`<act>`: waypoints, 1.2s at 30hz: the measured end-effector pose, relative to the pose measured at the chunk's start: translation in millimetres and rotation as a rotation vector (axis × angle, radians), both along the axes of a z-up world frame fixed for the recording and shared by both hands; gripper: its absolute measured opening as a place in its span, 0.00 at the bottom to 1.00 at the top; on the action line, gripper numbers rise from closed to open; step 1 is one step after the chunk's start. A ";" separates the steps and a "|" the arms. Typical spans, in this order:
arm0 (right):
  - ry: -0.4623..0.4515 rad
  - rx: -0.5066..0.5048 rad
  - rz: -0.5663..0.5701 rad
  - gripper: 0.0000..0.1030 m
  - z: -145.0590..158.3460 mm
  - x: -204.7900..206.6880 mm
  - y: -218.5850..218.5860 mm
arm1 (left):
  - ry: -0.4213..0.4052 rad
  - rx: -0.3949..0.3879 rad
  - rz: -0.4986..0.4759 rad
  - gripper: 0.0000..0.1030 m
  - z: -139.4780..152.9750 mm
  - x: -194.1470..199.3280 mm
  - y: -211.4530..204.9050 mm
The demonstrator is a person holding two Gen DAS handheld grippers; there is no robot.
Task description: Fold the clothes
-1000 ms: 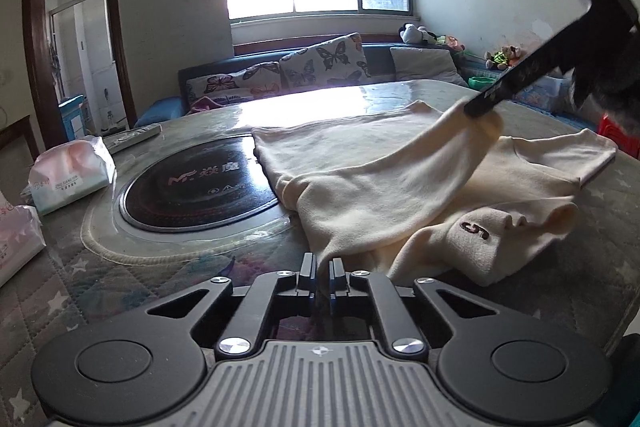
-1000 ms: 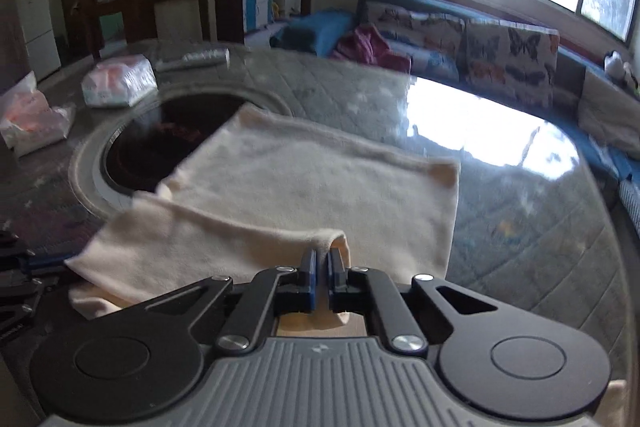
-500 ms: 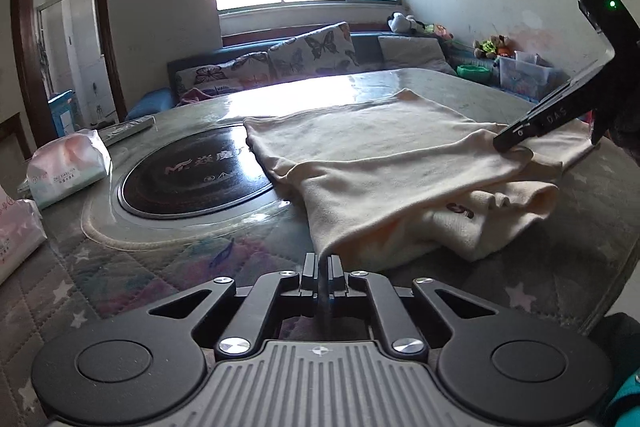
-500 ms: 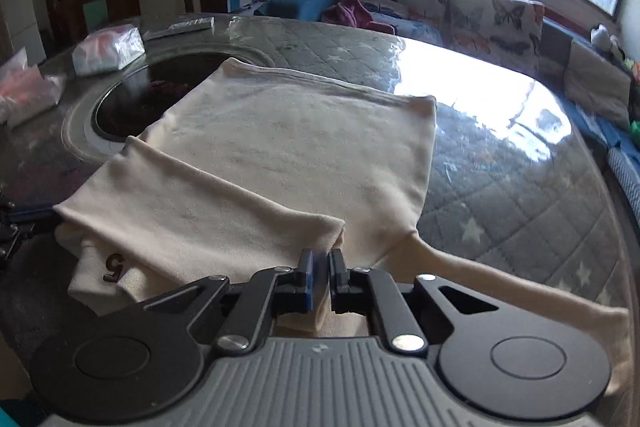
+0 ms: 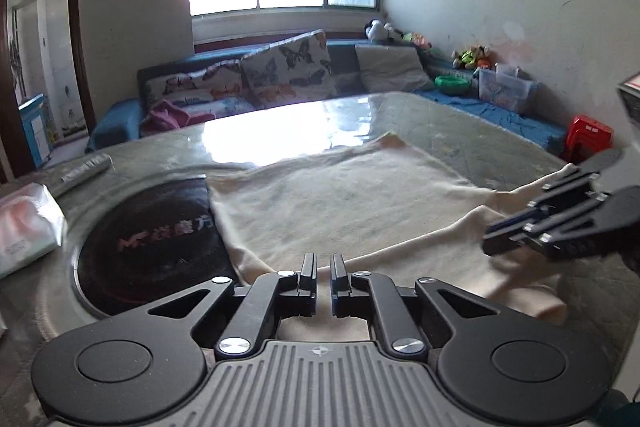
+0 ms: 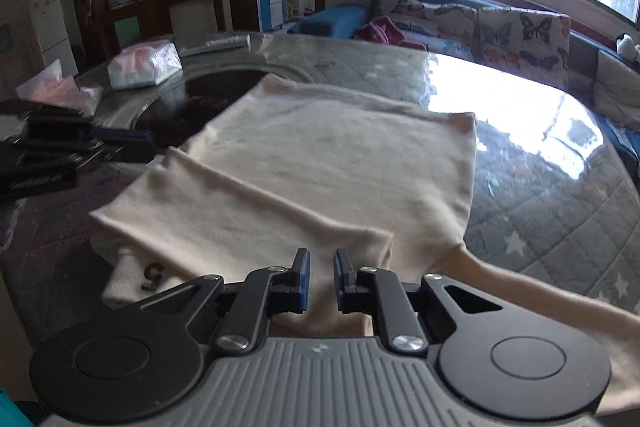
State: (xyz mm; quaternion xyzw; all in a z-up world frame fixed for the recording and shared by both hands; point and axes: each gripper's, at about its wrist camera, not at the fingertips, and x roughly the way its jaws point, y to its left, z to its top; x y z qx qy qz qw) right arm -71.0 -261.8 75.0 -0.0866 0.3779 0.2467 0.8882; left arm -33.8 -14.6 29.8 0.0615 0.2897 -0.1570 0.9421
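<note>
A cream shirt (image 5: 340, 195) (image 6: 340, 155) lies flat on the glass-topped table (image 5: 460, 123), its near part folded over as a second layer. A dark "5" mark (image 6: 152, 273) shows under that layer. My left gripper (image 5: 323, 267) hovers at the shirt's near edge with its jaws only a slit apart and no cloth visibly pinched. It also shows in the right wrist view, where the left gripper (image 6: 140, 143) is beside the fold's left corner. My right gripper (image 6: 321, 267) (image 5: 492, 239) is over the fold's right corner. Its jaws are opening, and the cloth lies beneath them, not pressed.
A round black hob (image 5: 152, 239) is set in the table left of the shirt. Tissue packs (image 6: 144, 63) (image 6: 60, 91) and a remote (image 5: 86, 167) lie beyond it. A sleeve (image 6: 540, 291) trails to the right. A sofa (image 5: 240, 87) stands behind the table.
The lifted flap has come down flat onto the shirt. My right gripper sank with it and its jaws parted off the cloth. My left gripper moved forward over the shirt's near edge.
</note>
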 end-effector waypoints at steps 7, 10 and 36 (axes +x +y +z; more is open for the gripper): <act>0.008 0.067 -0.044 0.23 11.3 -15.9 -35.8 | 0.041 0.037 0.015 0.10 -21.2 10.8 -3.4; -0.007 0.098 -0.132 0.24 18.4 -20.5 -65.8 | 0.042 0.037 0.016 0.13 -18.3 10.4 -6.8; -0.077 0.156 -0.750 0.31 -22.5 -37.1 -243.0 | 0.003 0.056 -0.080 0.83 -4.7 -4.0 -85.7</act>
